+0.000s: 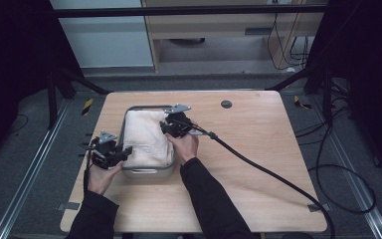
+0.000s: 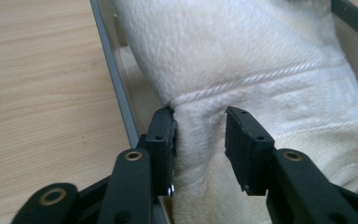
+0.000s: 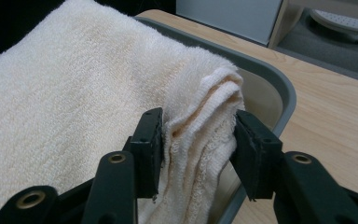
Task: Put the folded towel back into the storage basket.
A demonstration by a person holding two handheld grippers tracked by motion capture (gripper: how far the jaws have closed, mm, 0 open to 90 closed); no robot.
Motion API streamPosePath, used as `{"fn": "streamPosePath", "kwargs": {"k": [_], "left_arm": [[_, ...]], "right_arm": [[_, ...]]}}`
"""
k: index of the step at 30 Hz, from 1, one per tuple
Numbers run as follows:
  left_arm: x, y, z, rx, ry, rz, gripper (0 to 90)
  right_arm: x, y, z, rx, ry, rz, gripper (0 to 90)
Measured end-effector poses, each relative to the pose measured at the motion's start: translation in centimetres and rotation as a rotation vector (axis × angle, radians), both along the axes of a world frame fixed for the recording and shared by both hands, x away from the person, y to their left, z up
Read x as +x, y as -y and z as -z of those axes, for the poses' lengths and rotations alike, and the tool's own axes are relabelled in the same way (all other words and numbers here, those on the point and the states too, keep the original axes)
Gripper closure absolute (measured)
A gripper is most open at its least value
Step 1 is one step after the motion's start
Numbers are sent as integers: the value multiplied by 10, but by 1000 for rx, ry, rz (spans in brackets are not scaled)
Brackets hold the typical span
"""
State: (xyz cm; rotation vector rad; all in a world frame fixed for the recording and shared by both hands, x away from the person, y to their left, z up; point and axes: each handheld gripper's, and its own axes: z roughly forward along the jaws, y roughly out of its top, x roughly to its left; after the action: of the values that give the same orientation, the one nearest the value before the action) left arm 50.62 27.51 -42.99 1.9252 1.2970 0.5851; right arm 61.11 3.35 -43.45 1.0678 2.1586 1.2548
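The left tongs (image 2: 199, 140) are standing partly open around a fold of the cream towel (image 2: 242, 56), one pad touching it, not yet clamping. The right tongs (image 3: 198, 140) are gaping wider around the towel's layered corner, which is filling the gap without being pinched. The towel is already lying inside the grey bin (image 1: 146, 172) between both tongs, so the placing looks nearly done; tucking or letting go remains. The bin's floor beneath the towel is hidden, resting on the counter (image 1: 258, 164).

Left hand-held gripper (image 1: 122, 153) jaws parted; right hand-held gripper (image 1: 170, 127) jaws parted.
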Motion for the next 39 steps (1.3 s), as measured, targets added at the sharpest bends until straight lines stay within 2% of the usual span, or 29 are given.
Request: {"fn": "streamPosePath", "kwargs": {"k": [3,7,14,16,20,24,28,33,39], "left_arm": [[-3,-3,-6,-29,38,4,602],[-9,-6,-15,-53,89,5,583],[-16,-8,-22,-84,119,13,543],[-18,-8,-24,-85,130,18,527],[-23,-8,-25,-91,150,30,497],[-29,-10,-24,-95,162,41,449],[-36,-14,-21,-94,184,43,390],[-41,-20,-20,-110,192,45,314],[-54,-28,-15,-106,229,40,277]], "right_arm": [[-1,1,-2,-18,31,1,531],[-4,6,-7,-1,51,-5,497],[-10,26,-19,24,73,9,396],[-13,34,-22,44,68,-3,353],[-22,52,-26,49,81,-16,285],[-32,74,-28,60,67,-29,221],[-45,102,-28,52,70,-18,183],[-62,142,-26,73,68,16,153],[-83,190,-18,98,64,65,131]]}}
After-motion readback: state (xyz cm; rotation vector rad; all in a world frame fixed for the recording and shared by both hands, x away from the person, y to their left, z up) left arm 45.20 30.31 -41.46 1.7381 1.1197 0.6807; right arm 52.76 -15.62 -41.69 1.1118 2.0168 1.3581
